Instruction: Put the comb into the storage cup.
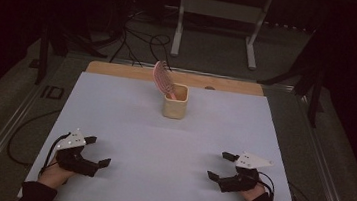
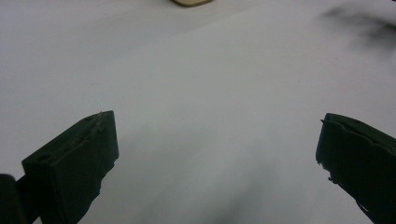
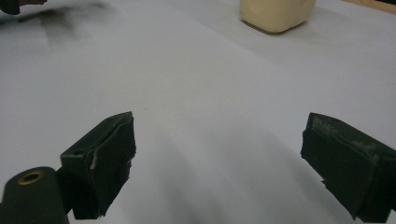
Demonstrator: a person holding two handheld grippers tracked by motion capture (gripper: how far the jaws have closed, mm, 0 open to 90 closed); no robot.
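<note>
A cream square cup (image 1: 174, 107) stands at the far middle of the white table sheet (image 1: 129, 120), with a pink hairbrush (image 1: 161, 77) leaning out of it to the left. My left gripper (image 1: 97, 151) rests near the front left, jaws wide open with nothing between them (image 2: 215, 158). Near the front right my right gripper (image 1: 221, 166) is likewise open and empty (image 3: 219, 158). The cup's base (image 3: 276, 14) shows at the top of the right gripper view, and its bottom edge (image 2: 191, 2) at the top of the left gripper view.
A wooden table edge (image 1: 119, 69) runs behind the sheet. Beyond it are floor cables (image 1: 142, 41) and a white stand frame (image 1: 220, 14). A metal rail (image 1: 7, 128) runs along the left side.
</note>
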